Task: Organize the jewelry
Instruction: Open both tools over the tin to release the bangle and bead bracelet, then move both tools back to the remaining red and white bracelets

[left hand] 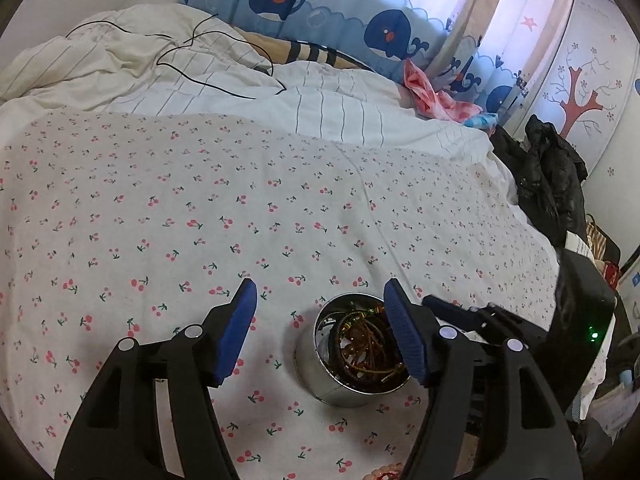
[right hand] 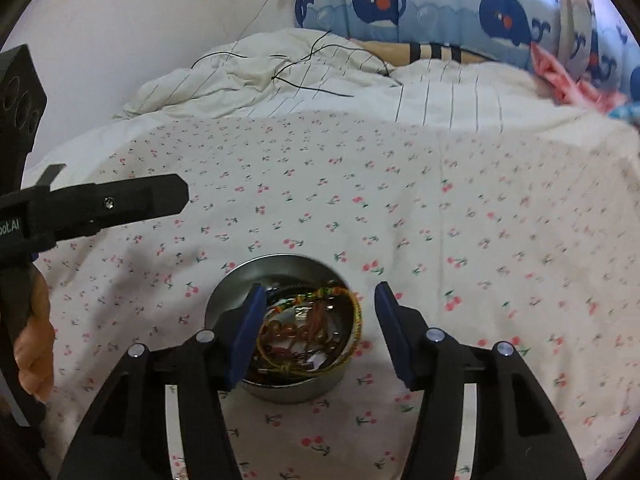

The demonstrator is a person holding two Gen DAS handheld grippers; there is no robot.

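Observation:
A round metal tin [left hand: 316,376] stands on the cherry-print sheet, filled with a tangle of brown, black and gold bracelets [left hand: 364,344]. My left gripper [left hand: 320,286] hovers over the tin's left side, open, with nothing between its blue pads. In the right wrist view the tin [right hand: 280,260] lies straight below my right gripper [right hand: 320,290], which is open too. A braided green, yellow and orange bracelet [right hand: 352,312] rests against the tin's right rim, between the jaws but untouched by either pad. The left tool's black finger [right hand: 120,200] and the hand [right hand: 36,344] holding it show at the left.
The cherry-print sheet [left hand: 200,200] covers the bed around the tin. Behind it lie a crumpled striped duvet [left hand: 160,68] with a black cable [left hand: 224,80], a whale-print curtain [left hand: 340,8] and pink cloth [left hand: 432,100]. A black jacket [left hand: 548,176] hangs off the bed's right edge.

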